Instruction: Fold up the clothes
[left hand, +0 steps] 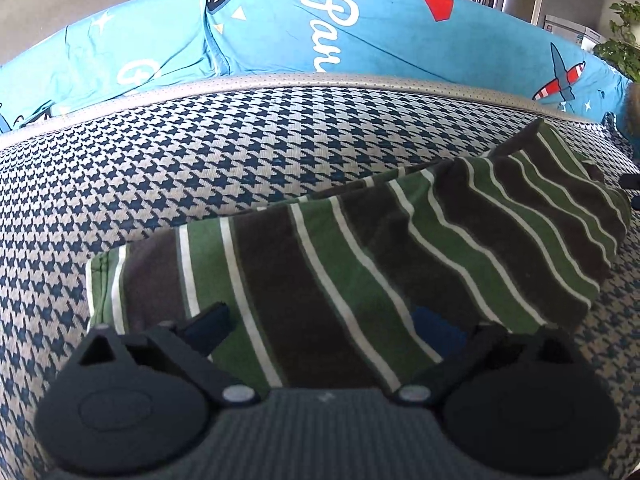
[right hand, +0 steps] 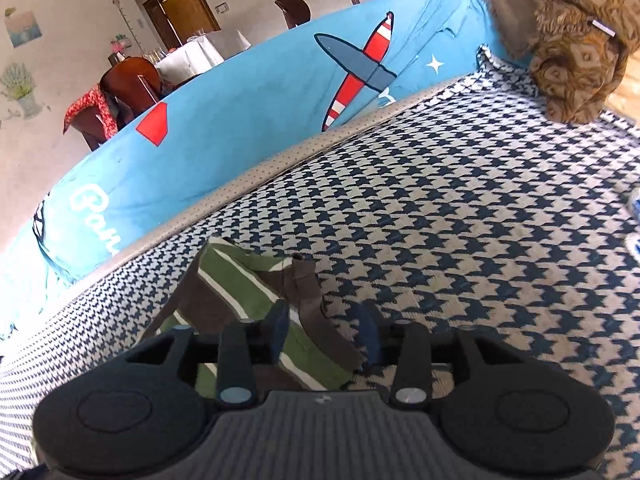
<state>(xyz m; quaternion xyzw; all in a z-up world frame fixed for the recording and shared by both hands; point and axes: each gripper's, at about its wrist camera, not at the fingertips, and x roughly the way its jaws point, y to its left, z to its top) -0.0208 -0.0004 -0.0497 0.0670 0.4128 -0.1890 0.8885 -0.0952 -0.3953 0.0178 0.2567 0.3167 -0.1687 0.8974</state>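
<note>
**Striped garment down on the houndstooth cover, both my grippers over it**

The striped garment, green, brown and white, lies flat on the houndstooth cover, and I'm placing everything else from that garment. In my left wrist view, my left gripper sits right over its near edge, fingers spread wide, with the cloth passing between them and running away toward the far right. The left finger rests above the garment's left end; the right one is half buried under a fold. No pinch there, the jaws stand apart.

In my right wrist view, my right gripper hangs over the garment's other end, a bunched corner. One finger lies over the stripes, the other just beyond the garment's edge above bare houndstooth. The jaws are parted, and the pads are not pressing on the cloth.

Both grippers tilt downward at the garment. Beyond it rises the blue printed cushion; a brown furry bundle sits well away from the garment, at the far right.
</note>
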